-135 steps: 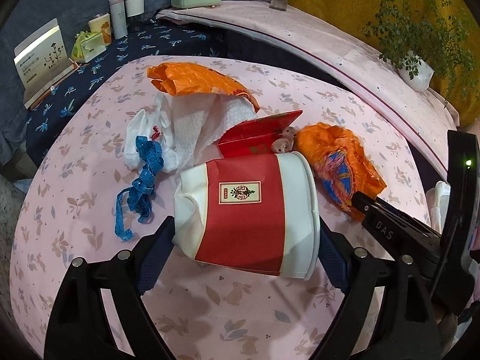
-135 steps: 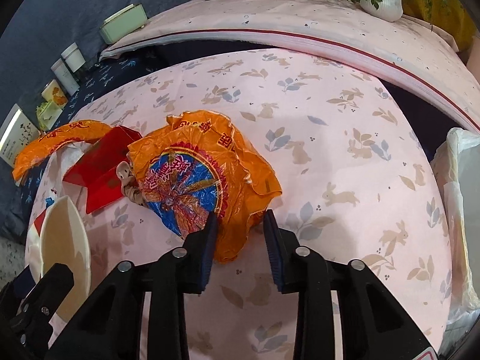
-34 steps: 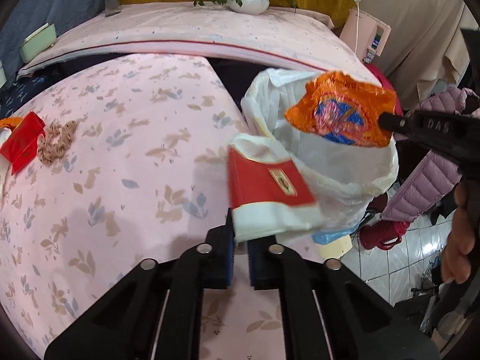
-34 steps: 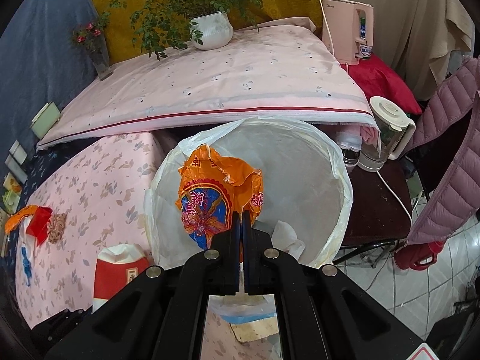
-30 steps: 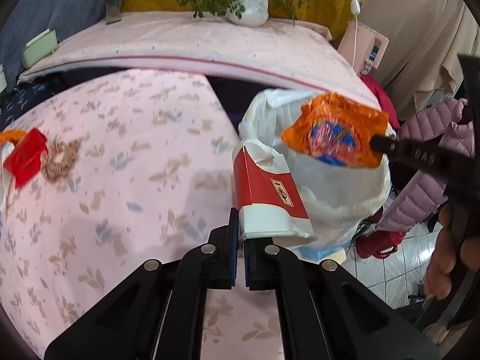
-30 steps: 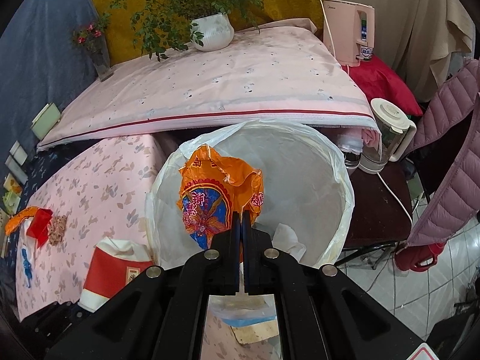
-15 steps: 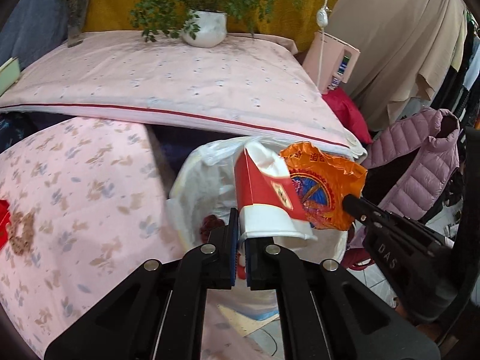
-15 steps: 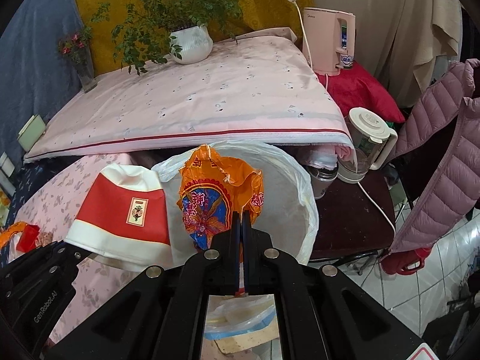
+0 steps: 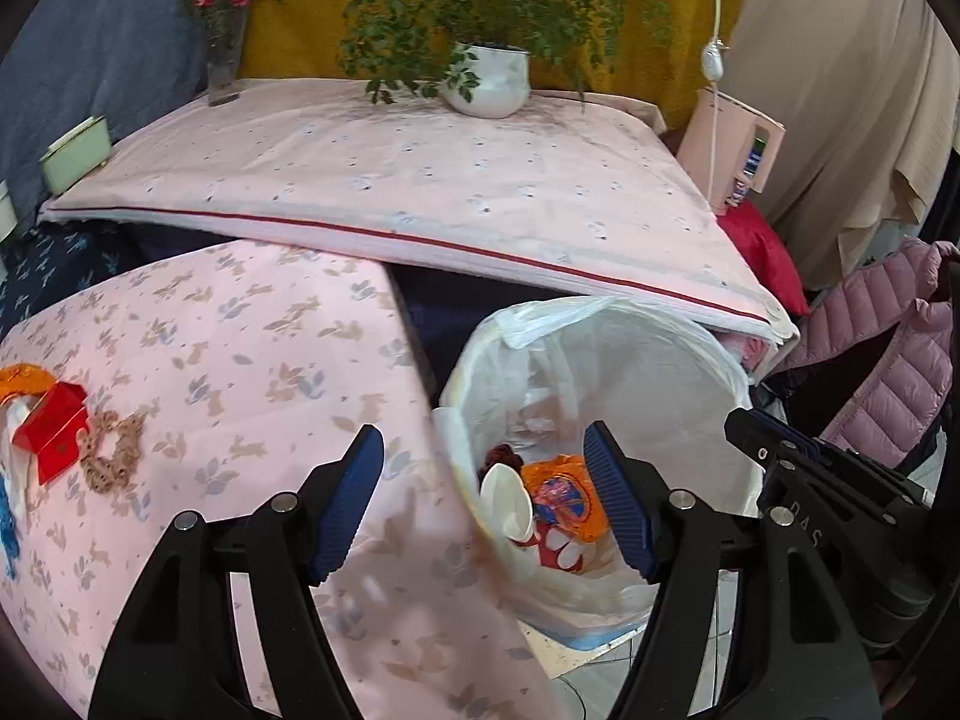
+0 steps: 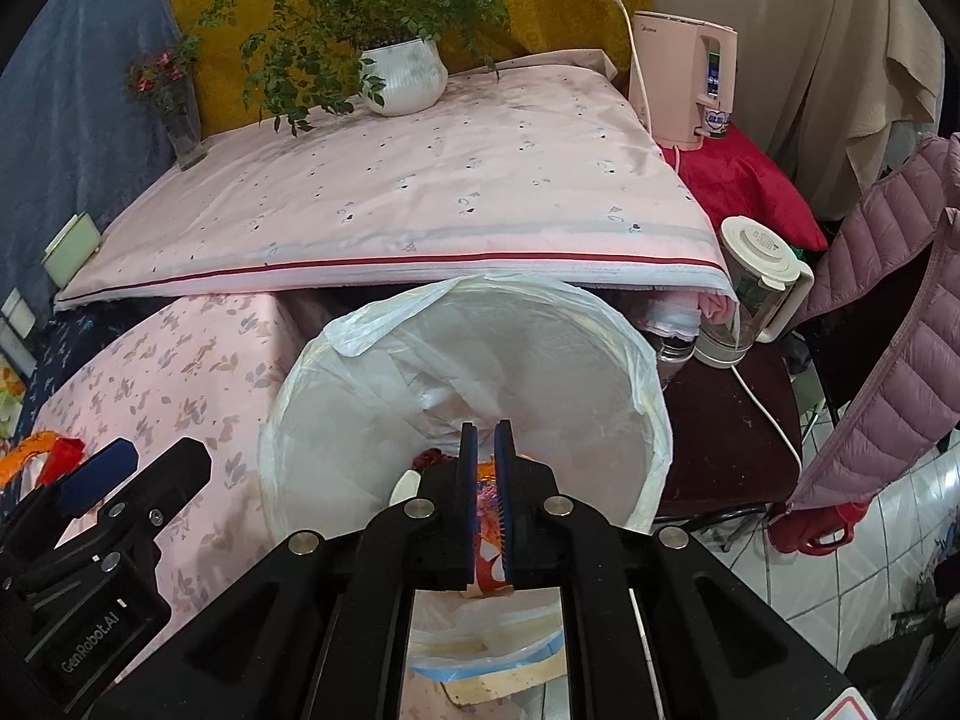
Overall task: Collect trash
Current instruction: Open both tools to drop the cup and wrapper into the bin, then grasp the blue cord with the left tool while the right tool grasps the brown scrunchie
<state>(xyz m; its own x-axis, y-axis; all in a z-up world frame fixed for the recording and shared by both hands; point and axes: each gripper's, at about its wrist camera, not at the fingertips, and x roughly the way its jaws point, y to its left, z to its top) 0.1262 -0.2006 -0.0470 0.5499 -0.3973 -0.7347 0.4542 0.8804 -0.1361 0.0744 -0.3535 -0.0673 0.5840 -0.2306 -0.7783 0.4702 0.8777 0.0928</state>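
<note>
Opening both grippers over the bin [image 9: 606, 324]: left gripper [image 9: 483, 498] jaws spreading wide, empty; right gripper [image 10: 486, 480] jaws just parting, nothing pinched. Cup [image 9: 507, 501] and wrapper [image 9: 561, 495] lie inside the liner. I risk snagging the liner pulling out. Red box [image 9: 54, 438] and scraps remain on the table [image 9: 240, 360], grippers crowd each other.

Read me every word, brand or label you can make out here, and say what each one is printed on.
"GenRobot.AI": on the left claw's black body.
"DAS": on the right claw's body, partly shown.
Pink kettle's brand and sticker: too small to read.
Orange wrapper's print: unreadable.
</note>
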